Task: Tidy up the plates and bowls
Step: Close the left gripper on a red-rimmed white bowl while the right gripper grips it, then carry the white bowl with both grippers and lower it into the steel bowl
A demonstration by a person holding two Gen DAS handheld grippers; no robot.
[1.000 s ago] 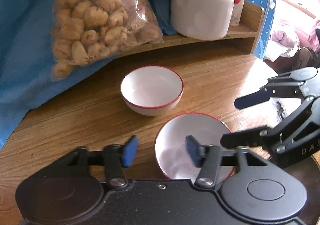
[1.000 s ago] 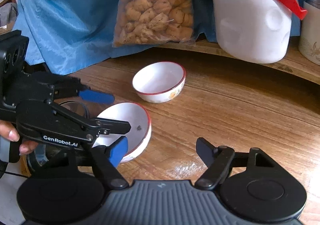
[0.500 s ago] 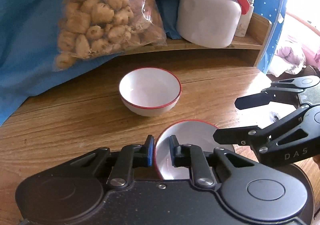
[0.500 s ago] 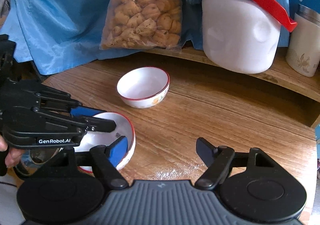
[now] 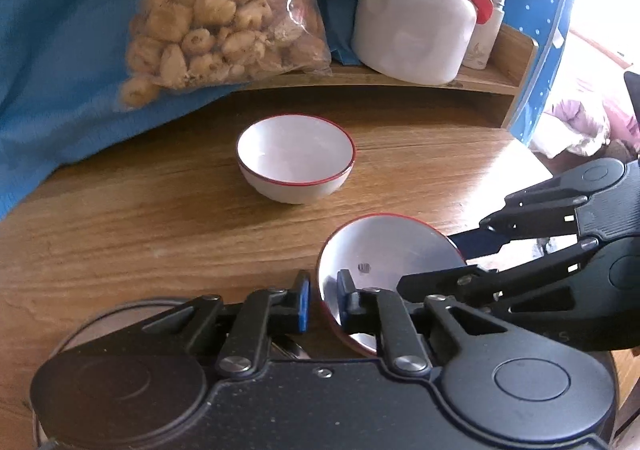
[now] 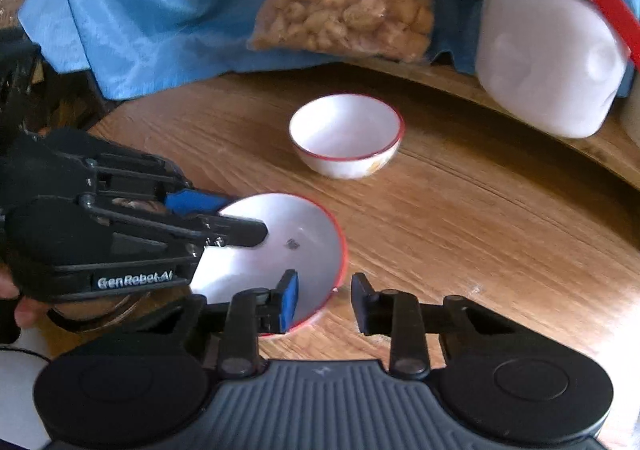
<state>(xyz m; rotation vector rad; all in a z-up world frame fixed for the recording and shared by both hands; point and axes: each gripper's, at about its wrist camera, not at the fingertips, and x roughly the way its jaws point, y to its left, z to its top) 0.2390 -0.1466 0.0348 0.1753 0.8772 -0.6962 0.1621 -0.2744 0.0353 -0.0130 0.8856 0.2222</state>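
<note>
The left claw (image 5: 320,302) pinches the near bowl's (image 5: 390,254) rim, tilting it on the bench (image 5: 140,218), beside an upright bowl (image 5: 296,158).

Two white bowls with red rims. Far bowl (image 5: 296,158): upright, empty, standing on the wooden desk (image 5: 160,218). Near bowl (image 5: 384,262): tilted, empty, a small dark mark inside; its rim sits between the pads of both grippers.
</note>
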